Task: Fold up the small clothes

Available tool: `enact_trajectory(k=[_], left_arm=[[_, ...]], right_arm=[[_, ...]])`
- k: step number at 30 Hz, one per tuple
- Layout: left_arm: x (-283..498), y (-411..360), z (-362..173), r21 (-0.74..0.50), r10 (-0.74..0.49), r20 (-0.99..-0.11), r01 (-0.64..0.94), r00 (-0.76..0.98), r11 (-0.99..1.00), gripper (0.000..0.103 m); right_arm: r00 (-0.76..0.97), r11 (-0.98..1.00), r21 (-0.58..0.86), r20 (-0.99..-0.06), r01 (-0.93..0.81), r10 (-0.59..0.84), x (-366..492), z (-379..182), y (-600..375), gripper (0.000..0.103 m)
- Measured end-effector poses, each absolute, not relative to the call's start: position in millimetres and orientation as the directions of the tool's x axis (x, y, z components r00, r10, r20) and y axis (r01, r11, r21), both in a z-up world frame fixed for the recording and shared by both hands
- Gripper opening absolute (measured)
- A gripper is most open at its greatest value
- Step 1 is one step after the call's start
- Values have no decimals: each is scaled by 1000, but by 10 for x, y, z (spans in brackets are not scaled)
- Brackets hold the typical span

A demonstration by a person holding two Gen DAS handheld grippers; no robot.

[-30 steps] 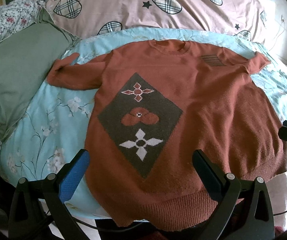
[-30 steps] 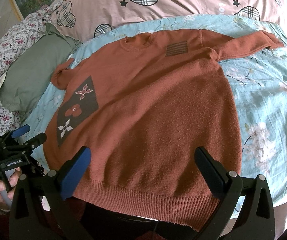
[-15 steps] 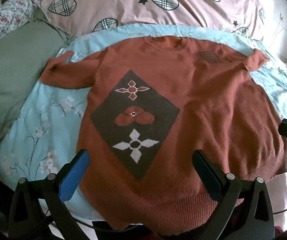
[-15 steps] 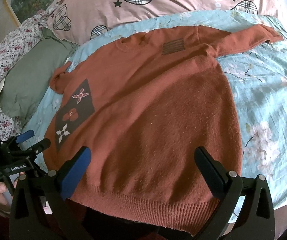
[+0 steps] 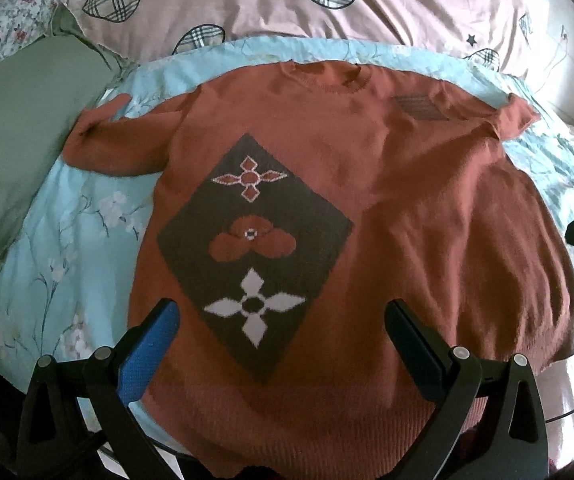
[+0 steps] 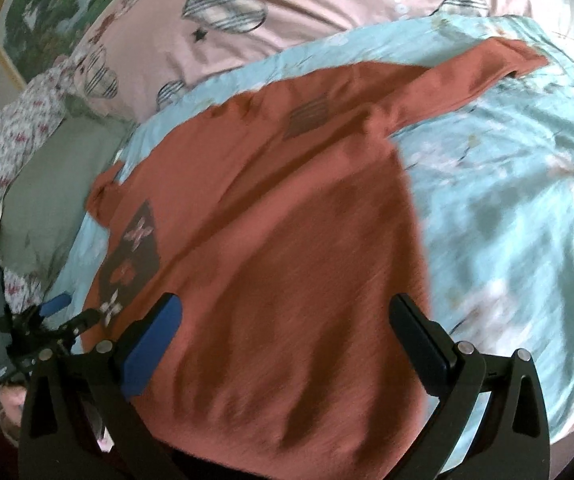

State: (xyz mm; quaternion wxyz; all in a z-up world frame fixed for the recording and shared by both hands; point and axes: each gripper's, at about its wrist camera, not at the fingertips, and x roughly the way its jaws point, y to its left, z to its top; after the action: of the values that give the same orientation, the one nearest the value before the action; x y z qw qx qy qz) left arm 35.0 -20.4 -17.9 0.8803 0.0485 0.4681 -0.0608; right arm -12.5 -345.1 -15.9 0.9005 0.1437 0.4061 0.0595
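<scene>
A rust-orange knitted sweater [image 5: 427,248] is lying face up and spread flat on the bed's pale blue floral sheet [image 5: 67,264], its neckline pointing toward the pink heart-print quilt [image 5: 327,4] and its ribbed hem hanging at the near edge. It is looking soft, limp and fairly light, so it will likely be draping and sagging rather than holding a crease; the hem corners or the sleeve ends are seeming the best places to pinch. A dark diamond panel with flower motifs [image 5: 253,248] is sitting on one side of the chest (a small striped patch on the other). The left gripper [image 5: 283,320] is hovering spread over the hem, holding nothing; the right gripper [image 6: 287,316] is likewise spread and empty.
</scene>
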Motion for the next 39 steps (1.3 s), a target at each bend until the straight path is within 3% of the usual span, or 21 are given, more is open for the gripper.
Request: enact_trajectory(k=[6, 12, 17, 21, 25, 32, 35, 36, 39], left_arm=[[509, -247, -191, 107, 8, -815, 137, 579, 985, 102], [666, -292, -183, 114, 18, -826, 136, 563, 984, 102], [792, -383, -198, 98, 6, -836, 138, 549, 986, 102], [892, -474, -216, 100, 7, -843, 143, 538, 985, 102], [1038, -527, -266, 110, 20, -853, 142, 522, 984, 102], [1291, -654, -353, 102, 19, -870, 143, 493, 985, 102], [1363, -707, -400, 108, 23, -876, 149, 481, 983, 102], [1382, -715, -409, 106, 21, -878, 151, 477, 983, 102], [1421, -737, -435, 95, 8, -882, 162, 471, 982, 102]], right_arm=[[728, 943, 314, -671, 110, 139, 123, 22, -4199, 103], [783, 850, 455, -616, 264, 87, 653, 19, -5460, 103], [745, 786, 443, -667, 432, -34, 1124, -201, -6213, 99], [747, 770, 415, -654, 484, -117, 1348, -164, -6664, 87], [718, 747, 384, -674, 543, -174, 1747, -204, -7035, 67], [699, 666, 421, -682, 616, -215, 2096, -340, -7555, 55], [710, 661, 439, -672, 609, -208, 2151, -389, -7619, 26], [724, 672, 449, -662, 589, -193, 2172, -373, -7600, 9], [777, 732, 457, -610, 504, -154, 2144, -164, -7348, 9]])
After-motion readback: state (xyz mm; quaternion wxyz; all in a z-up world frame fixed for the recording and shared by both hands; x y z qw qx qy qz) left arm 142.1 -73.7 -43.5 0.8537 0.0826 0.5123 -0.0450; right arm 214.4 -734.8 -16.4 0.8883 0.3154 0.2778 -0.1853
